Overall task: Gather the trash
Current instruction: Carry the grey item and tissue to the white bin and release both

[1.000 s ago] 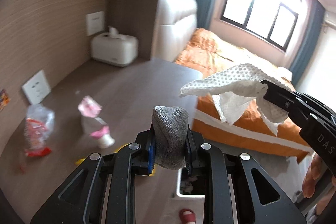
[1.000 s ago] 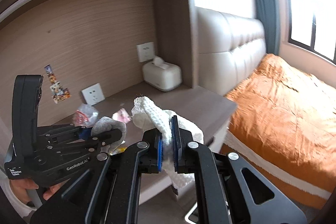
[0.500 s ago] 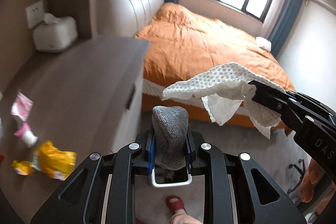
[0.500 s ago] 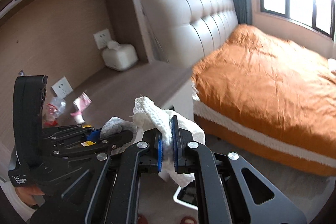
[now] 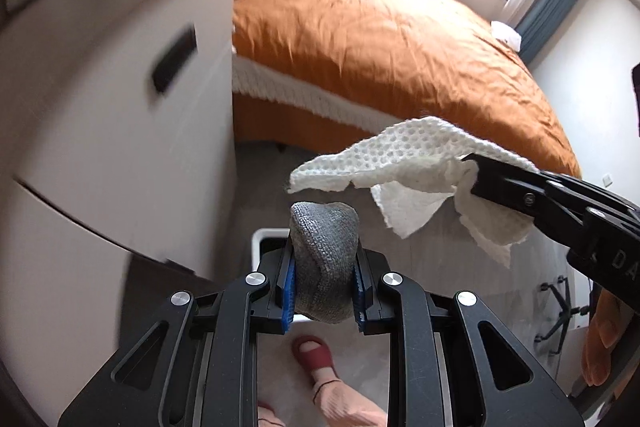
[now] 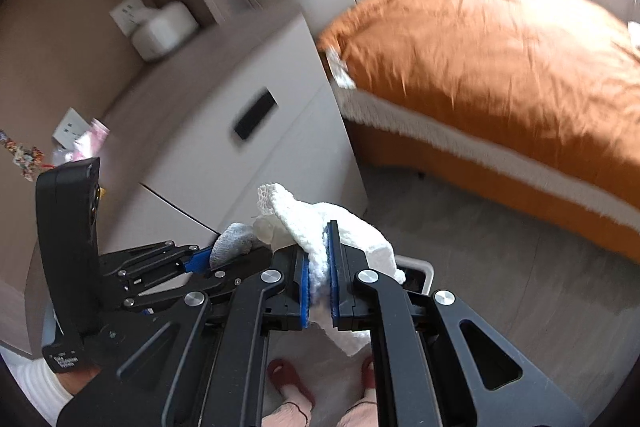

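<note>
So my left gripper is clamped on a balled-up grey sock, and the right gripper is pinching a white paper towel. Both hang over the white bin on the floor, near my red slippers.

Left tongs: matt black plastic arms, bright metal screw heads, ribbed blue pads gripping grey knitted cloth wad, coarse weave. Right tongs: same matt black finish, blue pads pressed on white paper towel, dimpled embossed texture, soft crumpled folds. Beyond both tongs, bed under orange satin-sheen cover, creased. Left of tongs, desk front smooth matt off-white. Below tongs, floor grey, matt, wood-grain look.
</note>
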`<action>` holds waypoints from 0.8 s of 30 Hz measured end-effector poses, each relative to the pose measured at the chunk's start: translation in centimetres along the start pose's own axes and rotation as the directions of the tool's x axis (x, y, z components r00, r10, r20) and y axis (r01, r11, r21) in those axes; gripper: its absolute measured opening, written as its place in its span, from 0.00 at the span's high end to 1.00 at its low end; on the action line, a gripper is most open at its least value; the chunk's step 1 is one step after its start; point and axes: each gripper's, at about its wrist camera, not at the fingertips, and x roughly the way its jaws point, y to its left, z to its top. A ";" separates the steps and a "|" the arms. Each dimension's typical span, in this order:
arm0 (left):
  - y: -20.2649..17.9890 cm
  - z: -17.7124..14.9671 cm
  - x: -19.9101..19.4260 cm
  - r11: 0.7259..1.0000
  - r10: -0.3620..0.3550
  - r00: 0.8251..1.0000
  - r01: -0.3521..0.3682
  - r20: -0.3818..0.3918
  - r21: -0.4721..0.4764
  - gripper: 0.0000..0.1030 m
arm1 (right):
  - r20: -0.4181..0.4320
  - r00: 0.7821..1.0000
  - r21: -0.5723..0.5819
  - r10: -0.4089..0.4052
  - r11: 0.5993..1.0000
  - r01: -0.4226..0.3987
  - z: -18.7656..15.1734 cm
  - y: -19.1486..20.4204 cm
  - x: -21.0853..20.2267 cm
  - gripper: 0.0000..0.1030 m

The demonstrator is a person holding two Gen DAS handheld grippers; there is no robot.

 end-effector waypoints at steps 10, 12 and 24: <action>2.1 -5.1 14.3 1.000 -0.007 0.992 0.006 -0.128 -0.011 0.79 | -0.174 0.983 0.101 0.058 0.994 -0.040 -4.7 -7.0 13.2 0.92; 2.4 -6.1 16.9 1.000 -0.014 0.989 0.011 -0.149 -0.020 0.79 | -0.198 0.978 0.112 0.062 0.993 -0.040 -5.5 -8.1 15.5 0.92; 3.1 -8.8 25.6 0.998 0.053 0.981 -0.049 -0.185 0.026 0.05 | -0.289 0.954 0.224 0.083 0.974 -0.017 -8.2 -13.3 24.2 0.04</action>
